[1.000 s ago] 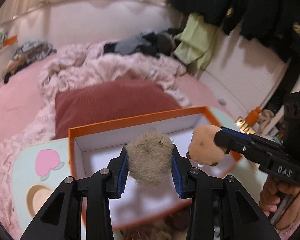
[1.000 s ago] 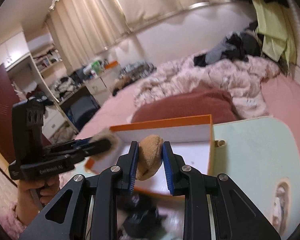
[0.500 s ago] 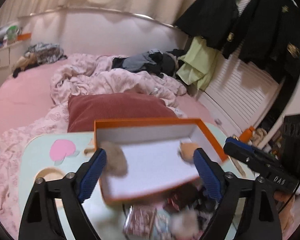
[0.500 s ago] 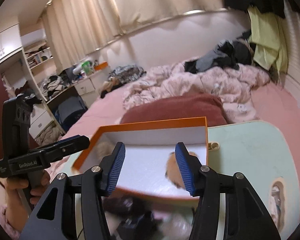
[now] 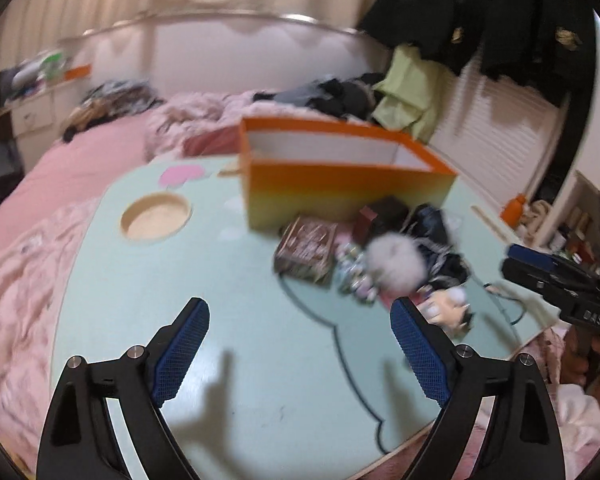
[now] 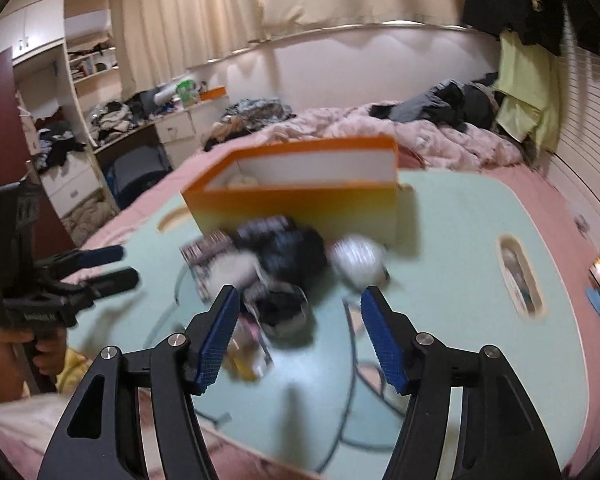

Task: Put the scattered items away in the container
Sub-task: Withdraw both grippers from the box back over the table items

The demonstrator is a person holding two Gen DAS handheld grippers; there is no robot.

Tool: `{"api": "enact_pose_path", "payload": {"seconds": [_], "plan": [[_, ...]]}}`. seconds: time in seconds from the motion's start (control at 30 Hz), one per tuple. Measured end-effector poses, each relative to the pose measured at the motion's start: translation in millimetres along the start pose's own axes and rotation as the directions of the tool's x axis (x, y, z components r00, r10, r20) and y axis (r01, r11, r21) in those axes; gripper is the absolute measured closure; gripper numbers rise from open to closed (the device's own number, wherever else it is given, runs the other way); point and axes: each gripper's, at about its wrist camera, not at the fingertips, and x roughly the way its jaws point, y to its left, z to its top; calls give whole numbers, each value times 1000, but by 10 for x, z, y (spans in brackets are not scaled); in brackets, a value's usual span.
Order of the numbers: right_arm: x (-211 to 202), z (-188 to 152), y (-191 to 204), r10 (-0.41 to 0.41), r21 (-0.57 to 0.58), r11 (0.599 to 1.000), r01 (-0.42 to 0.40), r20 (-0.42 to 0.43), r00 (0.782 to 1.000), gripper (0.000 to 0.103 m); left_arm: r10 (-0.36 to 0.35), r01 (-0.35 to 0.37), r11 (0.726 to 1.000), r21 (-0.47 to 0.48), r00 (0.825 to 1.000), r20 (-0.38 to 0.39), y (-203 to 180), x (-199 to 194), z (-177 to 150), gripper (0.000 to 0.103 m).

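Note:
An orange box (image 5: 340,184) with white inner walls stands at the far side of the pale green table (image 5: 228,304); a pale fluffy item (image 6: 242,180) shows inside it. In front of it lies a pile: a patterned box (image 5: 306,246), a white pompom (image 5: 396,260), dark cloth items (image 5: 432,224) and a small figure (image 5: 450,308). My left gripper (image 5: 298,308) hovers open and empty over bare table, left of the pile. My right gripper (image 6: 300,294) is above the pile's near edge, its jaws opening, nothing pressed between them. A dark round item (image 6: 284,312) lies below it.
The table has a round wooden recess (image 5: 156,216) at the left and an oval slot (image 6: 518,276) at the right. It stands on a pink bed (image 5: 72,176) with rumpled blankets. An orange bottle (image 5: 514,210) sits by the right wall. A hand (image 6: 40,352) holds the left gripper.
Both grippers let go of their fluffy balls over the orange box and opened. Both then drew back toward the near side, so the pile in front of the box has come into view.

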Motion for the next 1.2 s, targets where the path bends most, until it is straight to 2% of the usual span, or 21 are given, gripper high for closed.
{"api": "enact_pose_path", "payload": {"seconds": [0.13, 0.23, 0.33, 0.37, 0.4, 0.47, 0.53, 1.2], "plan": [[-8, -153, -95, -86, 46, 995, 85, 19, 996, 39, 40, -40, 999, -24, 999, 4, -2, 103, -54, 11], [40, -236, -102, -151, 32, 988, 151, -1, 988, 39, 44, -45, 999, -16, 997, -68, -17, 247, -145, 11], [141, -300, -79, -196, 12, 980, 197, -56, 979, 39, 138, -134, 988, 70, 989, -57, -130, 299, -218, 3], [157, -319, -79, -200, 10, 980, 201, -58, 978, 35, 146, -141, 986, 89, 988, -47, -166, 307, -247, 0], [158, -328, -60, -205, 0, 979, 205, -51, 978, 27, 126, -123, 988, 94, 991, -36, -190, 308, -270, 0], [181, -369, -10, -207, -30, 978, 206, -44, 977, 20, 122, -119, 987, 105, 992, -22, -219, 309, -280, 0], [208, -408, 51, -237, -71, 970, 234, -36, 971, 19, 116, -113, 988, 104, 993, -22, -206, 316, -276, 0], [217, -425, 52, -217, -92, 972, 215, -19, 976, 11, 111, -109, 988, 105, 994, -12, -186, 287, -289, 0]]}}
